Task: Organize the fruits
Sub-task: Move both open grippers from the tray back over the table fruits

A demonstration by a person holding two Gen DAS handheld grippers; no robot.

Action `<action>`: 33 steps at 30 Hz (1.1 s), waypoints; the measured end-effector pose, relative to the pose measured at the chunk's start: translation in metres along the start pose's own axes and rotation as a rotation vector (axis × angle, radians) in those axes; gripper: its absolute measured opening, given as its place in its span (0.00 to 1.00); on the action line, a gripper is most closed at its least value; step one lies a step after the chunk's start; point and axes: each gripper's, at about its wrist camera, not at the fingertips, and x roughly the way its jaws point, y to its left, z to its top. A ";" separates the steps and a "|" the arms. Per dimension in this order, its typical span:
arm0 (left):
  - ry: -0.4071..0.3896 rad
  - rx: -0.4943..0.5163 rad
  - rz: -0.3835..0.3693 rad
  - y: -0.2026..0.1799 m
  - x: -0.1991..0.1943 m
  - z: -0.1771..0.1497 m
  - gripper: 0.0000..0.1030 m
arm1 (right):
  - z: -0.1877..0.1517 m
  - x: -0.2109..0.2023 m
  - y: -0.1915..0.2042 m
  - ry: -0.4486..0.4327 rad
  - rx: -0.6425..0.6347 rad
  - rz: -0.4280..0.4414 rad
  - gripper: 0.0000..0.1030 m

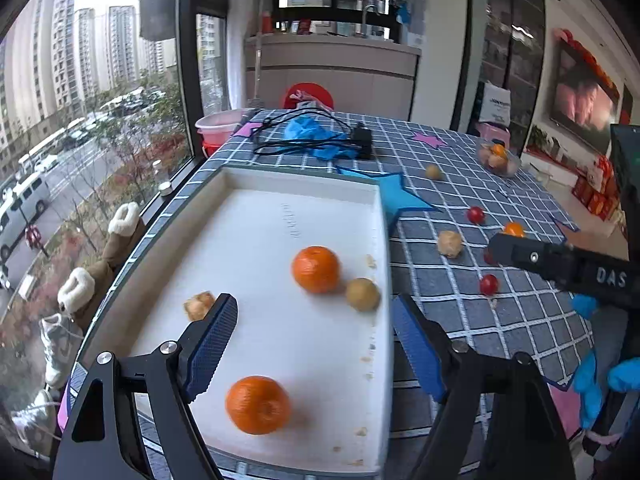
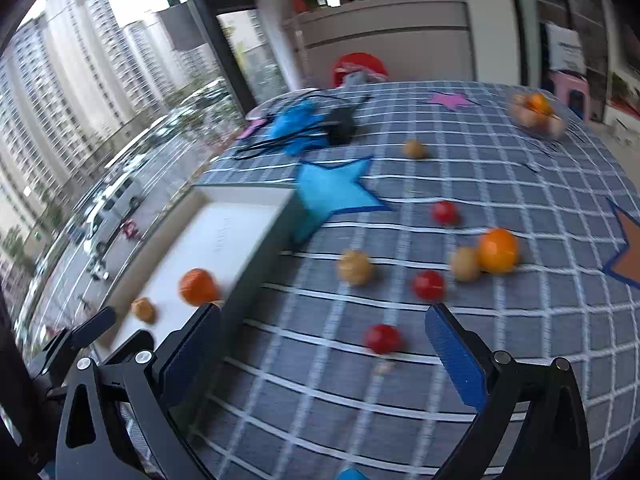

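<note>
The left gripper (image 1: pixel 314 332) hung over the white tray (image 1: pixel 382 264), jaws apart and empty. Between its blue pads (image 1: pixel 210 346) lay one orange (image 1: pixel 258 404) low in the frame, a second orange (image 1: pixel 316 269) at centre with a brown fruit (image 1: pixel 362 294) just beside it. The right gripper (image 2: pixel 328 354) was also spread wide with nothing held, above the checked tablecloth (image 2: pixel 500 184); a red fruit (image 2: pixel 383 338) lay just ahead, and other fruits were scattered toward the frame's right.
</note>
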 end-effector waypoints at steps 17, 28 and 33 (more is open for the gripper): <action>0.060 0.165 -0.055 -0.093 0.016 0.001 0.80 | -0.031 -0.028 -0.127 0.013 0.238 -0.131 0.99; 0.156 0.197 -0.084 -0.130 0.049 -0.001 0.80 | -0.053 -0.035 -0.142 0.024 0.063 -0.337 1.00; 0.202 0.211 -0.074 -0.144 0.070 0.004 0.80 | -0.055 -0.033 -0.138 0.037 0.026 -0.325 1.00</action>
